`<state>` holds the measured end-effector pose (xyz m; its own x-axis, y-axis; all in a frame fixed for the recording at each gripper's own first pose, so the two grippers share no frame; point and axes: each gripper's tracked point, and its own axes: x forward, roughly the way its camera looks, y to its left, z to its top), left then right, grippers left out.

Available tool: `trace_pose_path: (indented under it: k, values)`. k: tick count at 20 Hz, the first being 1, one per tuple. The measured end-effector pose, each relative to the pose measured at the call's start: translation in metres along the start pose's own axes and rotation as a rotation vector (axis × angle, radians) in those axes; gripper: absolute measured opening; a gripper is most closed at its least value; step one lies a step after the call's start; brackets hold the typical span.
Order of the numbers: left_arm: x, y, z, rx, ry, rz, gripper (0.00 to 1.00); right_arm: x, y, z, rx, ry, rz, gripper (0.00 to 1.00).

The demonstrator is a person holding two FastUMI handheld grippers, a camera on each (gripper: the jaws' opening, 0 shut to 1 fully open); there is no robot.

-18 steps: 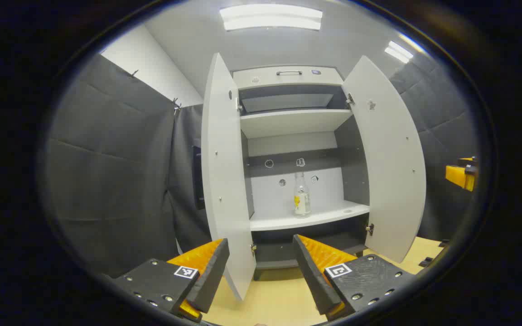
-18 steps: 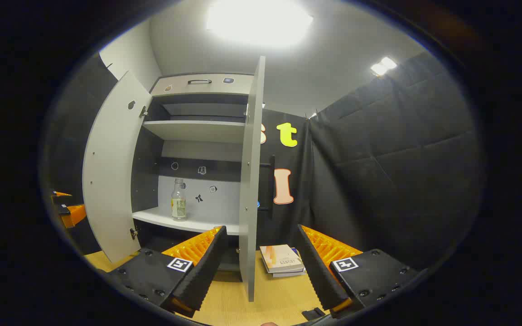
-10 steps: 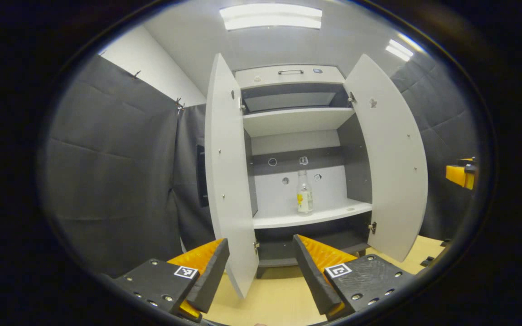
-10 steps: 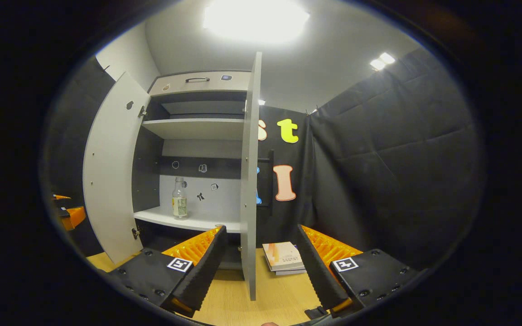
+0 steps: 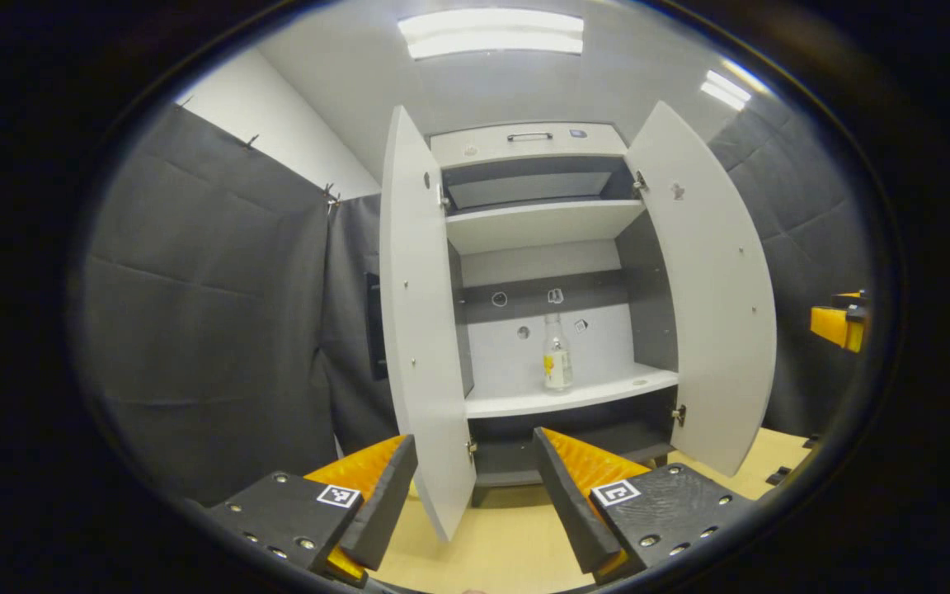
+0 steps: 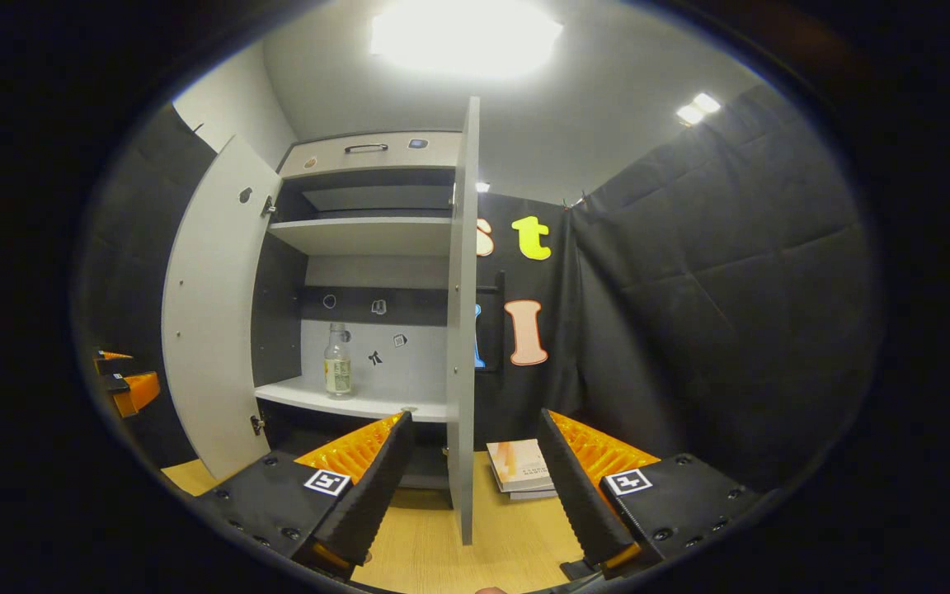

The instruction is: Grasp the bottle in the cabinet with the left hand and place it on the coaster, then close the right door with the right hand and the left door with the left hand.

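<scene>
Left gripper view: my left gripper [image 5: 475, 495] sits at the bottom centre of the frame, fingers spread apart with nothing between them. The cabinet [image 5: 529, 144] fills the middle of the frame with both doors swung wide: left door [image 5: 421, 330] left of centre, right door [image 5: 710, 289] right of centre. The bottle [image 5: 556, 353] stands upright on the lower shelf [image 5: 574, 396], centre frame, well apart from my fingers. The other gripper [image 5: 839, 322] shows at the far right edge.

Right gripper view: my right gripper [image 6: 475, 495] is at the bottom centre, fingers likewise apart and empty. The right door [image 6: 463, 330] stands edge-on at centre frame, its lower end between my fingers but farther off. The bottle [image 6: 336, 360] is left of centre on the shelf. A stack of books [image 6: 522, 469] lies on the wooden table [image 6: 417, 544], lower centre.
</scene>
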<state>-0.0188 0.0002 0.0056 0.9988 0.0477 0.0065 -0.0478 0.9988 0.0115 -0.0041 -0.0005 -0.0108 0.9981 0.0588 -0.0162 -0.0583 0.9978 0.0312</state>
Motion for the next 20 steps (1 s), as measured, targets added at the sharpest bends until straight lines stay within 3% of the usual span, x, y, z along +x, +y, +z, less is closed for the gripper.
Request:
trace_pose_path:
  k: [11,20]
  values:
    - [0.015,-0.030,0.018,0.010,-0.018,-0.004,0.84,0.006,-0.023,-0.021,0.015,0.027,0.057,0.96]
    - [0.084,-0.055,0.048,-0.043,-0.019,-0.049,0.84,0.014,-0.041,-0.028,-0.011,0.035,0.056,0.96]
